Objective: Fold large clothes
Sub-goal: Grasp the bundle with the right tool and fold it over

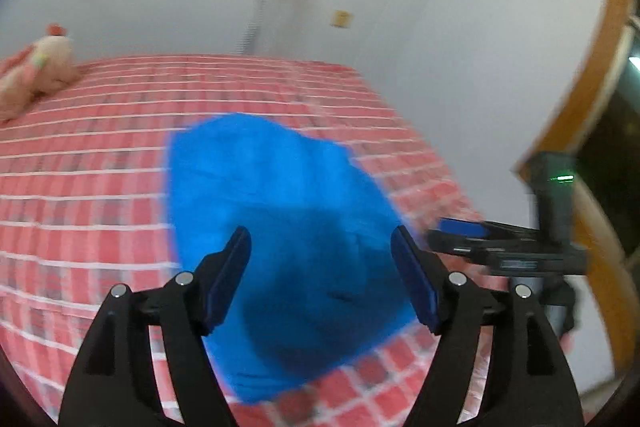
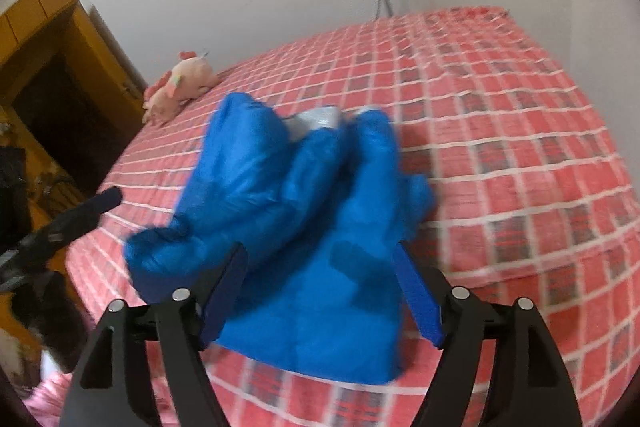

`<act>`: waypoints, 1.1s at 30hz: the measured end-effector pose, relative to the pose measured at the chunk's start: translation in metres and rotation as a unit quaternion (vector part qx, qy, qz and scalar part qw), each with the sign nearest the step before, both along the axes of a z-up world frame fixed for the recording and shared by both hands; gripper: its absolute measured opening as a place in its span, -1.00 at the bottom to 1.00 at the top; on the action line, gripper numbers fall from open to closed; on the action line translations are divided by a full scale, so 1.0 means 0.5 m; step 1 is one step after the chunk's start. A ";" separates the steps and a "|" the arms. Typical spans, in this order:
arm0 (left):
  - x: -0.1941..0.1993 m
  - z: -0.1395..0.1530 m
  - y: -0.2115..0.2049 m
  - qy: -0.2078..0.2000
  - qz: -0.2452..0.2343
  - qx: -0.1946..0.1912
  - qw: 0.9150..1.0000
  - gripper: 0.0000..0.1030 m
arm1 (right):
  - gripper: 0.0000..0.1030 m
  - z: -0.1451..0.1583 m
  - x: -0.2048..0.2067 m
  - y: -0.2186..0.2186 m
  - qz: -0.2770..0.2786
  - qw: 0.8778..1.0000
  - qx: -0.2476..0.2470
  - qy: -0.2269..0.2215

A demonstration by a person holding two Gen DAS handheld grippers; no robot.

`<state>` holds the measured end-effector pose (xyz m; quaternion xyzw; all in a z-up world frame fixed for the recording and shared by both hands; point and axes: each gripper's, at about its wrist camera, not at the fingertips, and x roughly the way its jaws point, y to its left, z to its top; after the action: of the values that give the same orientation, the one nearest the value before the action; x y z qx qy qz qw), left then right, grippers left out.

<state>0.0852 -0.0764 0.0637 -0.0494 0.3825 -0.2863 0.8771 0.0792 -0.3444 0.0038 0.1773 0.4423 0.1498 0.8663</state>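
Both grippers, left and right, hold their jaws spread wide with nothing between the pads. Just beyond each pair of jaws a blue jacket lies bunched on the red checked bed. Farther off rests a plush toy.

Soft, even indoor light; both fisheye views motion-blurred, edges bowed, with dark corner vignetting.

No words or numbers can be read anywhere (the small print on the right gripper is too blurry).
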 end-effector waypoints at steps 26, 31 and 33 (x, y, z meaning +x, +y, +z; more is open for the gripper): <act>0.154 -0.145 0.100 0.023 0.110 0.066 0.991 0.40 | -0.34 -0.030 0.178 0.186 0.027 0.993 -0.099 0.063; 0.152 -0.136 0.117 0.028 0.116 0.042 0.992 0.41 | -0.67 0.020 0.167 0.185 0.039 0.994 -0.102 0.031; 0.141 -0.125 0.117 0.029 0.111 0.029 0.993 0.41 | -0.69 0.045 0.161 0.164 0.037 0.995 -0.085 0.023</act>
<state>0.1554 -0.0182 0.0012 -0.0742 0.4077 -0.1744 0.8933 0.1596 -0.2624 0.0262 0.0896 0.4792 0.1392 0.8620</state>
